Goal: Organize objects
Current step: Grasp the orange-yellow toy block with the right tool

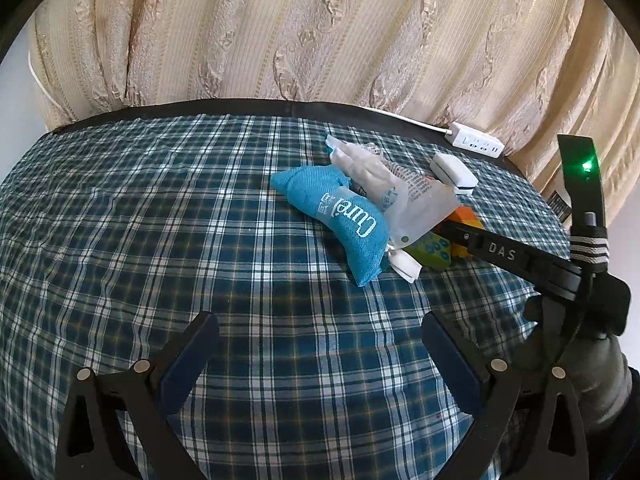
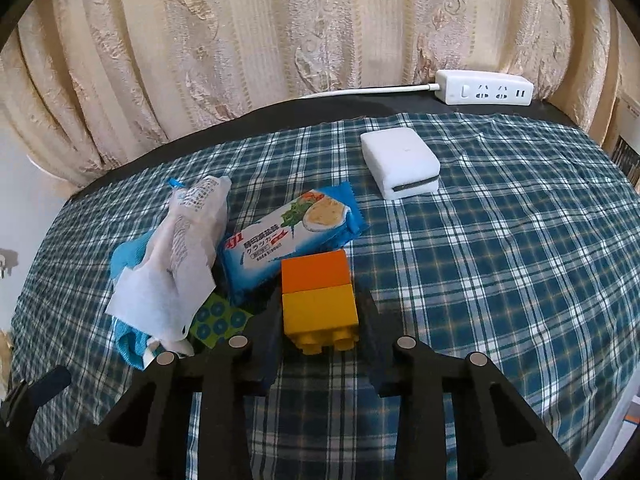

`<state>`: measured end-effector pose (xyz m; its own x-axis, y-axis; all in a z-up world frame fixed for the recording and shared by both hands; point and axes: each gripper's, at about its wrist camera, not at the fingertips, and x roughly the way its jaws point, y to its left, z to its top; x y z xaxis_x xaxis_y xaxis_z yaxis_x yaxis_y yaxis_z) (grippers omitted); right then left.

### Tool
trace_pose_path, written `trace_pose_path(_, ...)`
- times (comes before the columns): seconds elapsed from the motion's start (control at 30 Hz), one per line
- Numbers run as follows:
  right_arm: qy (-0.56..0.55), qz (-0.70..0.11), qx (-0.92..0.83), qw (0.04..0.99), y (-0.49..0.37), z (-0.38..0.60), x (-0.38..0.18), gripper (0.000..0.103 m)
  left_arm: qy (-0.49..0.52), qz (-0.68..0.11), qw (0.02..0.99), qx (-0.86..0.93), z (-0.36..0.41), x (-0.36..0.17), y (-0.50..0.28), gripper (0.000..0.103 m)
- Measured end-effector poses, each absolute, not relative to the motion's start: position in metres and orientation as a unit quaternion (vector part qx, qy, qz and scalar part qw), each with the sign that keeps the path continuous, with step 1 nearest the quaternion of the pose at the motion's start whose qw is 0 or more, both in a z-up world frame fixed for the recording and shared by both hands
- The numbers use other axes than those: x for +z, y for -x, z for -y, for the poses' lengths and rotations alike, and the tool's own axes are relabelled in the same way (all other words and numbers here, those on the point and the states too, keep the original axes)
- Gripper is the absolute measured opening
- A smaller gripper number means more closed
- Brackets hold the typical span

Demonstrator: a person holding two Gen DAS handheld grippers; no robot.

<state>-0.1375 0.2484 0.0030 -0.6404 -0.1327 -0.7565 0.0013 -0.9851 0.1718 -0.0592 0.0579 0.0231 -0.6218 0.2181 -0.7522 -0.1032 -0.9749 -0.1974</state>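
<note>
While the cracker packet [image 2: 290,236] touches the block stack [image 2: 318,300], a white pouch [image 2: 180,264] leans nearby.

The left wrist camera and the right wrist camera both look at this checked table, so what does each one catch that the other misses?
Only the left wrist view shows the "Curel" print on the blue pouch, and the left gripper open over bare cloth.

Only the right wrist view shows the blue cracker packet and the yellow half of the orange-and-yellow brick stack, with the right gripper shut on it.

Both show the checked cloth, white pouch, white box, power strip and curtain.
</note>
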Motion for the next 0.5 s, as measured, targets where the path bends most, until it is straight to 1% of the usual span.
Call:
trace_pose_path(0.2, -0.425, 0.074, -0.901, 0.044, 0.121, -0.25, 0.004, 0.035, 0.427, 0.066, 0.087, 0.898, -0.058, 0.022, 0.06, 0.103)
trace_pose_path(0.5, -0.432, 0.092, -0.895, 0.056, 0.089, -0.26, 0.004, 0.035, 0.428, 0.062, 0.078, 0.898, -0.057, 0.019, 0.061, 0.103)
